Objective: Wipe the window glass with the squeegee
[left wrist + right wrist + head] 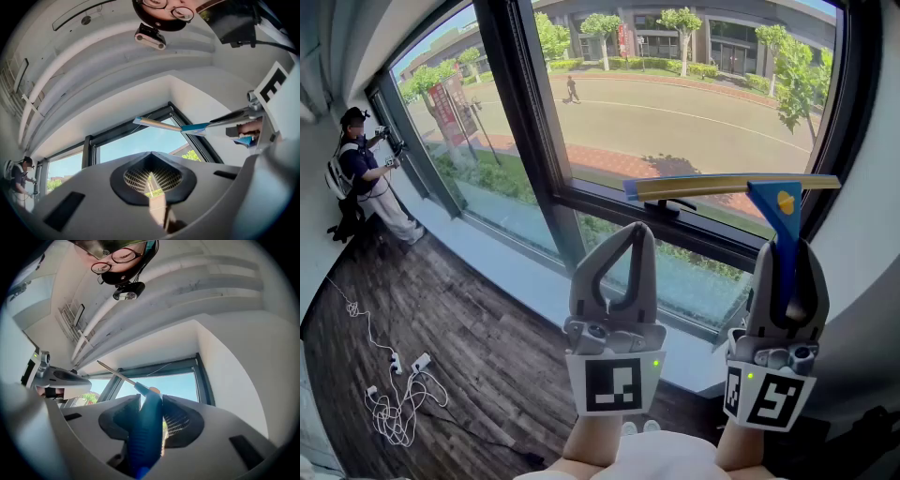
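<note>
The squeegee [731, 185] has a brass blade with blue ends and a blue handle [783, 234]. My right gripper [789, 248] is shut on that handle and holds the blade level, up by the lower right part of the window glass [675, 94]. Whether the blade touches the glass cannot be told. In the right gripper view the blue handle [145, 432] fills the space between the jaws of the right gripper [150, 413]. My left gripper [643, 231] stands upright to the left of it, shut and empty. The left gripper view shows the left gripper [152, 180] and the squeegee [161, 124] at the upper right.
A black window frame [520, 122] divides the panes, with a black latch [670, 208] on the lower rail. A white wall [862, 244] borders the window on the right. A person [361, 169] stands at the far left window. White cables [394, 398] lie on the wooden floor.
</note>
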`<state>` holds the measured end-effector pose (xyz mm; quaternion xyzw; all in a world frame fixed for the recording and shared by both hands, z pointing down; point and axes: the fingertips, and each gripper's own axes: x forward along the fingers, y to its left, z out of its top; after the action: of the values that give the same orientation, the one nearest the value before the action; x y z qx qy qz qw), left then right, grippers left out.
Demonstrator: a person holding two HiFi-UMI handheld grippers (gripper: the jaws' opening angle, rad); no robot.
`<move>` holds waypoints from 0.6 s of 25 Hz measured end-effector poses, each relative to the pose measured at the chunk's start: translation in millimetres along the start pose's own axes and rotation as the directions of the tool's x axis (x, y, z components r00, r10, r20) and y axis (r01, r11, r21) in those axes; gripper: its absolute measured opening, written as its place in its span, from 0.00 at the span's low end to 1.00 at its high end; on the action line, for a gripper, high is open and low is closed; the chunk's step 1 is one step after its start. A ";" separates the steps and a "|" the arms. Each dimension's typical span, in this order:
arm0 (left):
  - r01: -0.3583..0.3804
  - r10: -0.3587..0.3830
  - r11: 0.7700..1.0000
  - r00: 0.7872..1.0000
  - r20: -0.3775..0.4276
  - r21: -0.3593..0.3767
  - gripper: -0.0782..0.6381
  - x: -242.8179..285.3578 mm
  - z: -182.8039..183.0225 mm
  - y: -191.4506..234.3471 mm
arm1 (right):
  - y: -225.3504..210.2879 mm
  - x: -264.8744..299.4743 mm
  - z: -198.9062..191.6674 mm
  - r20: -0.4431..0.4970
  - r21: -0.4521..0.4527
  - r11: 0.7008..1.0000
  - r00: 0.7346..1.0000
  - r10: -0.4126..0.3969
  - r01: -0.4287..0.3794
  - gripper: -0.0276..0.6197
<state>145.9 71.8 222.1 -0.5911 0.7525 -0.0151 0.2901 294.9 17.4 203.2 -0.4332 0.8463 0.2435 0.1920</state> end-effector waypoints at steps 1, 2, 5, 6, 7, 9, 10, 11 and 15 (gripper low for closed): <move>0.000 0.000 1.000 1.000 -0.003 -0.004 0.11 0.0 -0.6 1.7 | 1.1 0.8 0.4 -0.001 -0.001 1.000 1.000 0.001 -0.001 0.27; -0.001 0.001 1.000 1.000 -0.006 -0.009 0.11 -0.1 -1.2 3.3 | 2.2 1.6 0.7 -0.002 -0.002 1.000 1.000 0.001 -0.001 0.27; -0.010 0.010 1.000 1.000 -0.004 -0.025 0.11 -1.9 -3.2 7.0 | 5.7 2.5 -0.3 -0.004 -0.005 1.000 1.000 0.003 -0.003 0.27; -0.012 0.011 1.000 1.000 -0.003 -0.026 0.11 -2.8 -4.0 7.6 | 6.7 2.4 -1.1 -0.004 -0.006 1.000 1.000 0.004 -0.004 0.27; -0.013 0.013 1.000 1.000 -0.001 -0.027 0.11 -3.3 -4.7 8.0 | 7.4 2.3 -2.0 -0.005 -0.007 1.000 1.000 0.004 -0.004 0.27; -0.016 0.016 0.999 1.000 0.001 -0.032 0.11 -3.6 -6.2 8.2 | 7.8 2.1 -2.7 -0.004 -0.010 1.000 1.000 0.002 -0.002 0.27; -0.014 0.014 0.999 1.000 -0.002 -0.031 0.11 -3.8 -6.9 8.3 | 7.7 1.9 -2.3 -0.002 -0.010 1.000 1.000 -0.001 0.001 0.27; -0.012 0.012 1.000 1.000 -0.005 -0.028 0.11 -4.2 -7.3 8.8 | 7.5 1.6 -1.6 0.000 -0.008 1.000 1.000 -0.004 0.004 0.27; -0.019 0.018 0.999 1.000 -0.012 -0.035 0.11 -9.3 -9.1 14.8 | 6.9 0.1 0.5 0.001 0.000 1.000 1.000 -0.019 0.019 0.27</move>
<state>130.0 81.7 228.1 -0.5891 0.7598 -0.0029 0.2752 289.2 21.1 204.4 -0.4412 0.8421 0.2416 0.1947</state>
